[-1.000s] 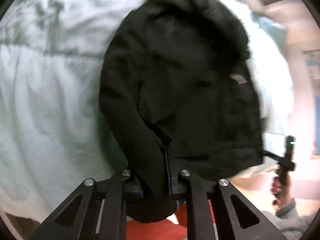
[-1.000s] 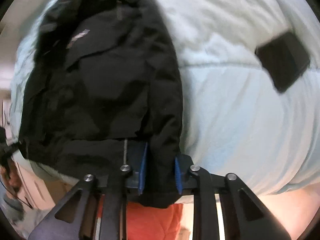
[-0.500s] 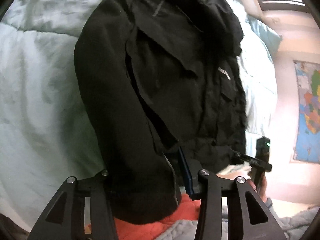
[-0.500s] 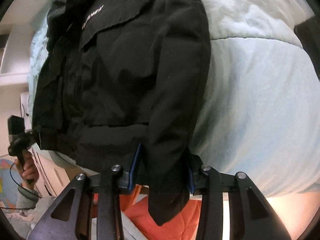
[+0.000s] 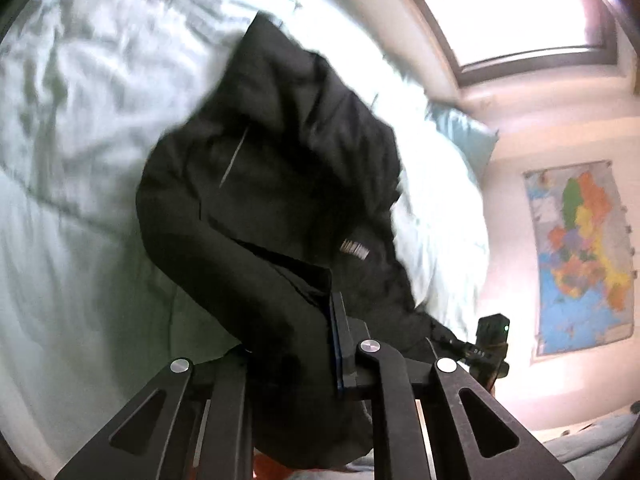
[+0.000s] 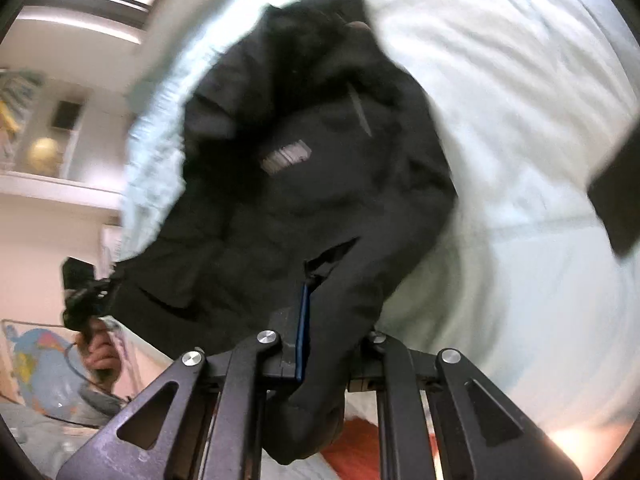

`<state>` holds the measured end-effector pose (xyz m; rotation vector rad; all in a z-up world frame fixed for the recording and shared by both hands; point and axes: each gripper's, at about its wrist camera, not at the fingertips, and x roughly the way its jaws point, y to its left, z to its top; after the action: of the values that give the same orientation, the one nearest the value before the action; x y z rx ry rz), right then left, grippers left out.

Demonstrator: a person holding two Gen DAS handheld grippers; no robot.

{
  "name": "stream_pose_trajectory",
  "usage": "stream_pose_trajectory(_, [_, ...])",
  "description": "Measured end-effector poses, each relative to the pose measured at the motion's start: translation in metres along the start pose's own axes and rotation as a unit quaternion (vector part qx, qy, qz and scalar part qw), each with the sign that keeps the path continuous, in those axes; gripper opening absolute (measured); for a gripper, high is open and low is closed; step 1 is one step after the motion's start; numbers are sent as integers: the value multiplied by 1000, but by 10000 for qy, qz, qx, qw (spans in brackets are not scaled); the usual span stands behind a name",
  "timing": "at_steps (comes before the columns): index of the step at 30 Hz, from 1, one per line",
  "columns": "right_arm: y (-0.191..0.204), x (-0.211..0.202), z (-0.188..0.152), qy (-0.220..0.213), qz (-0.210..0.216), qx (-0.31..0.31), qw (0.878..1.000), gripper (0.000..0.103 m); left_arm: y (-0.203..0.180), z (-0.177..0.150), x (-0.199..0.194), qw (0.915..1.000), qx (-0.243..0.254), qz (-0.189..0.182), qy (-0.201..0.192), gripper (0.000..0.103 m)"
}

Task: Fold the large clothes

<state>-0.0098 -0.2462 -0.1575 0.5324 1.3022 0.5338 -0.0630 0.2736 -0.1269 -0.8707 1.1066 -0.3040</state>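
A large black jacket (image 5: 288, 184) with a small grey chest logo hangs bunched above a pale green duvet (image 5: 80, 160). My left gripper (image 5: 292, 344) is shut on the jacket's left sleeve cuff, which fills the gap between the jaws. My right gripper (image 6: 336, 336) is shut on the other sleeve cuff of the same jacket (image 6: 312, 168). The jacket's hood end points away from me, over the duvet (image 6: 520, 160). Each gripper also shows in the other's view, the right one (image 5: 488, 344) and the left one (image 6: 84, 292), at the jacket's hem corners.
A dark flat object (image 6: 620, 200) lies on the duvet at the right edge. An orange quilt (image 6: 352, 440) shows below the jaws. A wall map (image 5: 580, 256), a window (image 5: 516, 16) and a pillow (image 5: 464, 132) lie beyond the bed. Shelves (image 6: 48, 160) stand at the left.
Both grippers have lifted and tilted up with the jacket. It now hangs more bunched, further from the cameras, and more of the room shows. Both grips are unchanged.
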Motion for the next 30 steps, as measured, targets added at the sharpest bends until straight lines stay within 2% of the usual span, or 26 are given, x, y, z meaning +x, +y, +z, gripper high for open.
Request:
stream_pose_trajectory(3, [21, -19, 31, -352, 265, -196, 9988, 17, -13, 23, -17, 9995, 111, -97, -292, 15])
stream_pose_trajectory(8, [47, -44, 92, -937, 524, -414, 9934, 17, -32, 81, -38, 9958, 201, -404, -798, 16])
stream_pose_trajectory(11, [56, -51, 137, -1216, 376, -492, 9906, 17, -44, 119, -38, 9938, 327, -407, -979, 16])
stream_pose_trajectory(15, [59, -45, 205, -1419, 277, -323, 9890, 17, -52, 185, -16, 9930, 228, -407, -1081, 18])
stream_pose_trajectory(18, [55, -16, 255, -1375, -46, -89, 9904, 17, -49, 232, 18, 9944, 78, -113, -1049, 19])
stream_pose_trajectory(23, [39, 69, 316, -894, -972, 129, 9912, 17, -17, 301, 99, 9935, -501, 649, -793, 20])
stream_pose_trajectory(26, [21, 126, 336, -442, -1417, 192, 9887, 17, 8, 321, 154, 9891, -584, 1284, -418, 20])
stream_pose_trajectory(28, [14, 161, 341, -199, -1694, 108, 9853, 17, 22, 322, 186, 9863, -449, 1578, -187, 20])
stream_pose_trajectory(30, [8, 183, 341, -111, -1861, -17, 9825, 18, 30, 321, 206, 9845, -303, 1720, -144, 20])
